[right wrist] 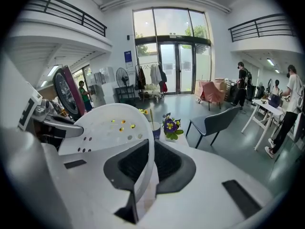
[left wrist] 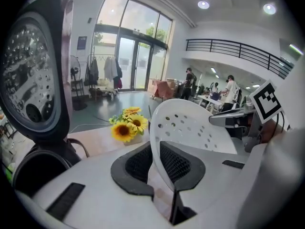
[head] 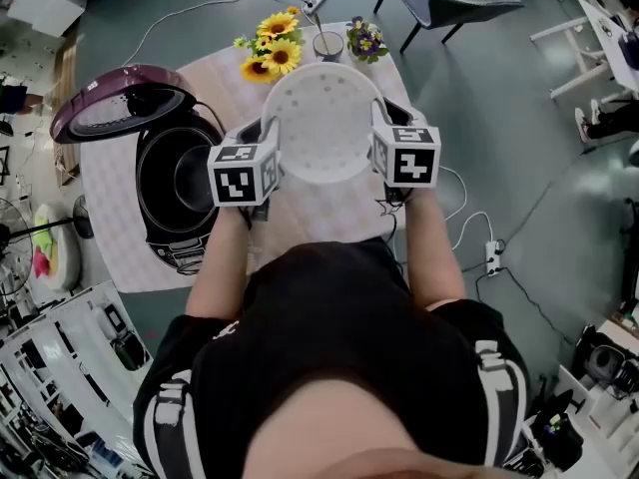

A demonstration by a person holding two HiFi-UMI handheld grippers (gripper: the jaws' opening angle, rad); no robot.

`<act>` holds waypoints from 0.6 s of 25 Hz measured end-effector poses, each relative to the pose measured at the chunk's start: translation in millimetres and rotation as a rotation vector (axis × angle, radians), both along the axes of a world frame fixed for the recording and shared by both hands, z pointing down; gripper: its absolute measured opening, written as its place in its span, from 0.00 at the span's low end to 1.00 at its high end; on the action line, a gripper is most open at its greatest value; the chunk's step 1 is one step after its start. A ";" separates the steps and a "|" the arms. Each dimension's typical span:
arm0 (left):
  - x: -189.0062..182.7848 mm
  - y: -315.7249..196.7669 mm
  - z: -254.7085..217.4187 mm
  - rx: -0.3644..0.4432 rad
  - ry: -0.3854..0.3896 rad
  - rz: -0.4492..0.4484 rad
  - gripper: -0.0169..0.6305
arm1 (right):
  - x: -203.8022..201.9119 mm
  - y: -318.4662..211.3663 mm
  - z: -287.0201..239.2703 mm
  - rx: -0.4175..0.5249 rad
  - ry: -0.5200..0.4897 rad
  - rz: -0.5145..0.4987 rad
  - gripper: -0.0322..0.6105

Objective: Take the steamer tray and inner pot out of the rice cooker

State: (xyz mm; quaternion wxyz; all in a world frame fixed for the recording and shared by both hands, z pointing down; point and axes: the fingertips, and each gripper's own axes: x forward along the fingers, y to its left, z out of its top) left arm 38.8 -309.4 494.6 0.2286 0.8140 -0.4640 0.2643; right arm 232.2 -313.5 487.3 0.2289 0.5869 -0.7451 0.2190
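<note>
- Head view: the steamer tray (head: 324,123), a white, round, shallow dish with small perforations, hangs clear of the counter (head: 329,223). It sits directly between the left tool (head: 268,133) and the right tool (head: 384,128), each clamped on an opposite edge of its rim.
- Head view: the rice cooker (head: 175,188) stands on the counter to the left of the left tool, with its purple lid (head: 120,103) swung open. The dark inner pot (head: 195,178) appears seated inside and not yet taken out.
- Handling, judged: the tray looks like thin moulded plastic, so light, stiff and smooth. The rim is the only sound hold, and two opposite grips keep it level. The pot is likely heavier and slick-walled, and should be taken at its lip.
- Left gripper view: the jaws stand narrow, with the black ribbed pads (left wrist: 138,163) pinching the tray's thin wall, which rises edge-on between them. Sunflowers (left wrist: 126,128) stand beyond the tool.
- Right gripper view: the same condition applies. The jaws are narrow and the textured pads (right wrist: 167,161) are closed on the opposite rim, with the perforated floor spreading left of the tool. No slack is visible in either grip.
</note>
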 end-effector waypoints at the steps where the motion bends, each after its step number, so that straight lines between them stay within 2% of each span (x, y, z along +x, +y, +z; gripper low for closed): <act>1: 2.9 -6.5 5.8 -0.004 -0.003 -0.007 0.10 | 2.9 -7.6 6.3 -0.005 -0.002 -0.004 0.11; 15: 26.2 -59.6 91.9 -0.095 0.007 -0.071 0.10 | 27.3 -70.5 94.2 -0.100 -0.038 -0.033 0.11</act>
